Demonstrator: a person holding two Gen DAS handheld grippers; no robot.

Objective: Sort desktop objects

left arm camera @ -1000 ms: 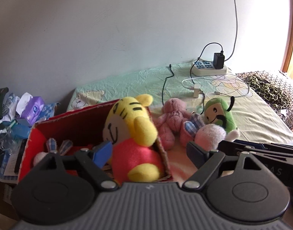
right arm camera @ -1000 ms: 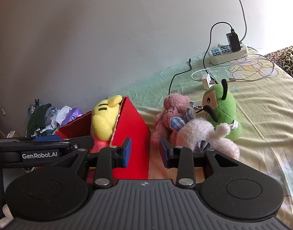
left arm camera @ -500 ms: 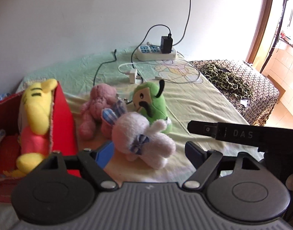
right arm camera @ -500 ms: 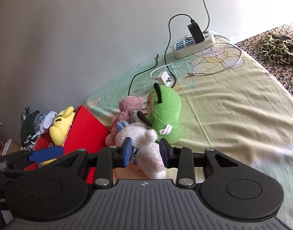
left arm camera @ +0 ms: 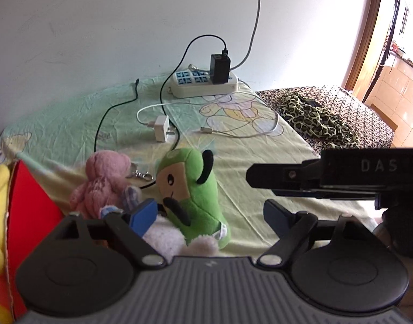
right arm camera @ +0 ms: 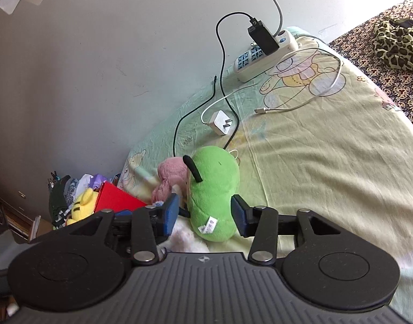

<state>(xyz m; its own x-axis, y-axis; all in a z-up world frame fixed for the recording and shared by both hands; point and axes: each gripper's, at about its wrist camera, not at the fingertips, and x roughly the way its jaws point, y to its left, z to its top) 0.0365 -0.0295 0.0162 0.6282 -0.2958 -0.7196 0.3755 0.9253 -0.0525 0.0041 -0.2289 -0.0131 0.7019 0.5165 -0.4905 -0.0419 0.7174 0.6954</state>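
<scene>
Toys sit in a small bunch on a bed with a pale green sheet (left arm camera: 246, 162). A green plush toy (right arm camera: 213, 194) stands upright, with black horns and a white tag near its bottom. A pink plush toy (left arm camera: 103, 183) leans just beside it, on the side near the red box (left arm camera: 31, 205). A fluffy white plush toy (left arm camera: 166, 240) lies low in front of them, touching the green one. A yellow plush toy (right arm camera: 81, 208) sits inside the red box.

The right gripper (right arm camera: 205, 214) has its blue pads on both sides of the green toy. Its jaws are opening, and the green toy is between them, but the pads do not press on it. A small gap shows on each side.

The left gripper (left arm camera: 210, 213) is spread wide and its jaws are opening too. The green toy and the white toy are seen between its pads, but nothing is pinched. One blue pad sits just above the white toy.

Farther back, a white power strip (left arm camera: 203, 83) lies by the wall with a black charger (left arm camera: 219, 67) plugged in. A white plug (right arm camera: 222, 122) and its cable (left arm camera: 233, 132) lie on the sheet. A spotted cloth (left arm camera: 317, 118) lies past the sheet's edge.
</scene>
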